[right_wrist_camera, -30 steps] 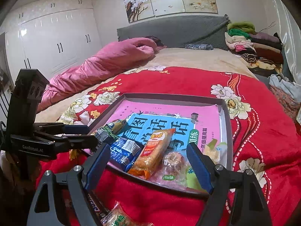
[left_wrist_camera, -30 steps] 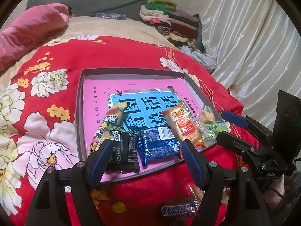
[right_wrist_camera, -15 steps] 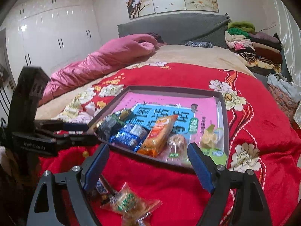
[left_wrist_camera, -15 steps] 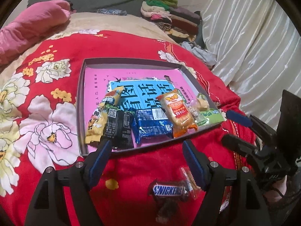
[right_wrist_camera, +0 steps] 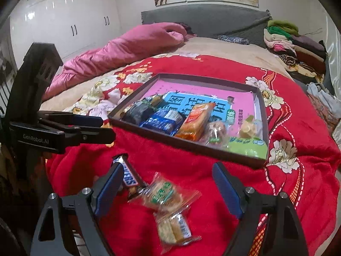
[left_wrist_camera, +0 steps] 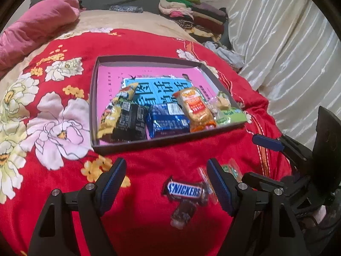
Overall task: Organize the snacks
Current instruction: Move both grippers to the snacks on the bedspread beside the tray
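- A shallow dark box lid lies on a red floral blanket. A row of snack packets sits along its near edge: yellow, black, blue, orange and green.
- Outside the lid, nearer the cameras, lie a Snickers bar and two clear-wrapped biscuit packs.
- The left gripper hangs above the Snickers bar, jaws wide apart, gripping nothing.
- The right gripper hangs above the biscuit packs, jaws equally wide, empty.
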